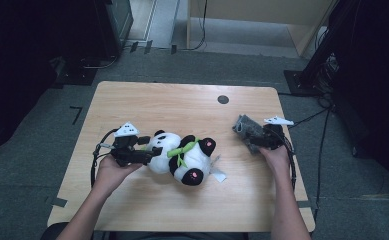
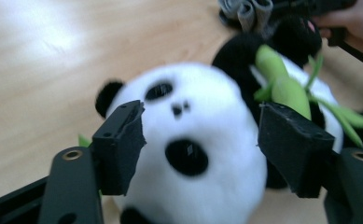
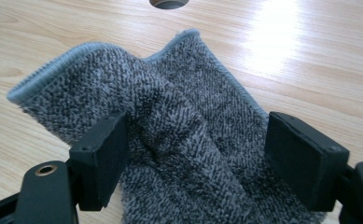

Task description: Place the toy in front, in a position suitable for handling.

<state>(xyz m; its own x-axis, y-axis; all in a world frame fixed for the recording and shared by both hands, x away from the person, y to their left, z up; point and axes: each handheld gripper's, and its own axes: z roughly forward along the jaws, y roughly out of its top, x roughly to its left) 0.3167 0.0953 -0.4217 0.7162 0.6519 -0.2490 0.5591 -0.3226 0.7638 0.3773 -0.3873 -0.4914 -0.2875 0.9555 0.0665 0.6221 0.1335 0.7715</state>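
Observation:
A black-and-white plush panda with a green scarf lies on its side in the middle of the wooden table. My left gripper comes in from the left at its head. In the left gripper view the panda's head fills the gap between the pads of the left gripper, and I see no squeeze in the plush. A rumpled grey towel lies at the right. My right gripper stands open over the towel, its pads wide apart on either side of a fold.
A round cable hole sits in the table behind the towel. A white tag sticks out by the panda's foot. Beyond the table lie grey floor, cables and dark stands.

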